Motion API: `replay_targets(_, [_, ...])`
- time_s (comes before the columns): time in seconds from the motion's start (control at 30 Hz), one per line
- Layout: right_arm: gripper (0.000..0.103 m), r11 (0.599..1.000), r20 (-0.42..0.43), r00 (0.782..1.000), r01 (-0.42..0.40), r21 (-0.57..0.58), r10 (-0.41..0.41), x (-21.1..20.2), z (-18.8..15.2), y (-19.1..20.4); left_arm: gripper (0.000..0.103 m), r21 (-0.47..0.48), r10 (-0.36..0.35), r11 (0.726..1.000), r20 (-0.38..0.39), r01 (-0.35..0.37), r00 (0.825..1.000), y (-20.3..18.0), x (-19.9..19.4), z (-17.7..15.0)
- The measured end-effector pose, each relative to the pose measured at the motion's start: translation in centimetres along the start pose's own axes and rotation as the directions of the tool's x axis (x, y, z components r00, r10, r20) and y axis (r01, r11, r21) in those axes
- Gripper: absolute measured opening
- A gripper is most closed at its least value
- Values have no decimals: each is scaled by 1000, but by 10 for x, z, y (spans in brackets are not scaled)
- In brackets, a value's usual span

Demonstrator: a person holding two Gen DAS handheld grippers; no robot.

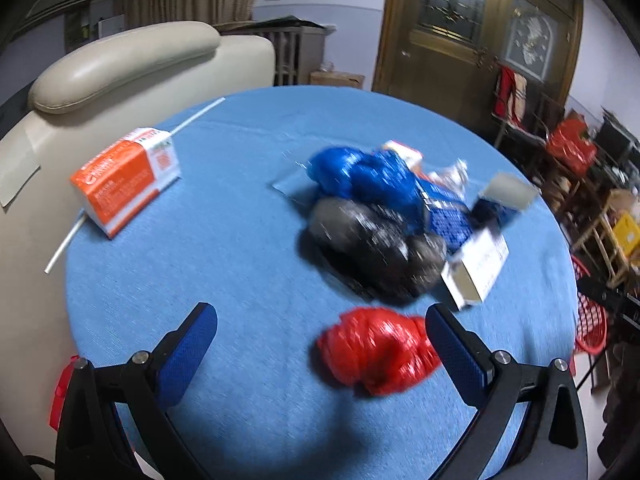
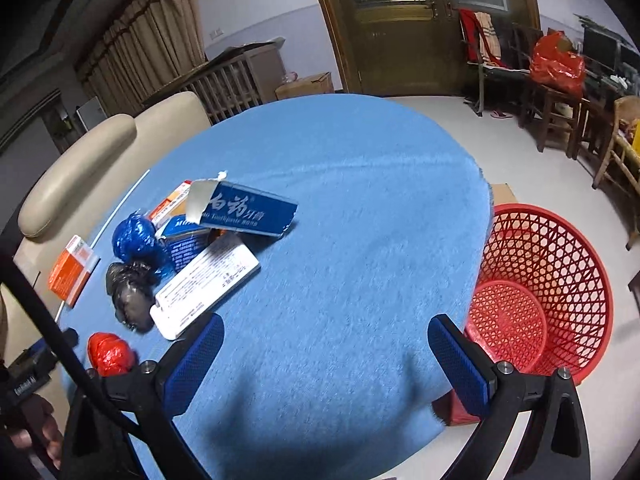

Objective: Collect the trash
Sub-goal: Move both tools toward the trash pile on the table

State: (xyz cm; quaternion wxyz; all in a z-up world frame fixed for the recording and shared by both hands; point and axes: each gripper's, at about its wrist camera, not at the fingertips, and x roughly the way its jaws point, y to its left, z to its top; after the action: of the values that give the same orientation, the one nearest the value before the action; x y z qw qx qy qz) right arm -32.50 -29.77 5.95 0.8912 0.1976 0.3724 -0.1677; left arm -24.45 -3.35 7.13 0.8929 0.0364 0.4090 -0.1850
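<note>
Left tongs (image 1: 320,344): spread wide, empty, framing the crumpled red plastic bag (image 1: 376,350) at lower centre, likely the next pick. Right tongs (image 2: 326,354): wide, empty, over bare blue-clothed round tabletop (image 2: 340,240). Red lattice plastic basket (image 2: 548,292): floor, right edge, presumably placed to receive trash. Remaining litter clustered mid-left: white flat carton (image 2: 206,284), blue toothpaste box (image 2: 248,210).

"白药" and "Toothpaste" on the blue toothpaste box (image 2: 250,210).
</note>
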Motion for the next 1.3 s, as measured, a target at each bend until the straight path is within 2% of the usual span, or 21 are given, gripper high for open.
replay_targets(0.2, [103,1000,29,999,-18,7,18,-12,-3,4,103,11,-23,1000,-5,23,1000,-12,0,-4])
replay_targets(0.53, [103,998,102,994,-19,-53,24,-42,-4,19,103,23,-31,999,5,31,1000,-16,-4,-4])
replay_targets(1.3, [103,999,113,993,19,-43,-14,-46,-13,16,103,21,-30,999,-1,30,1000,-15,-2,-6])
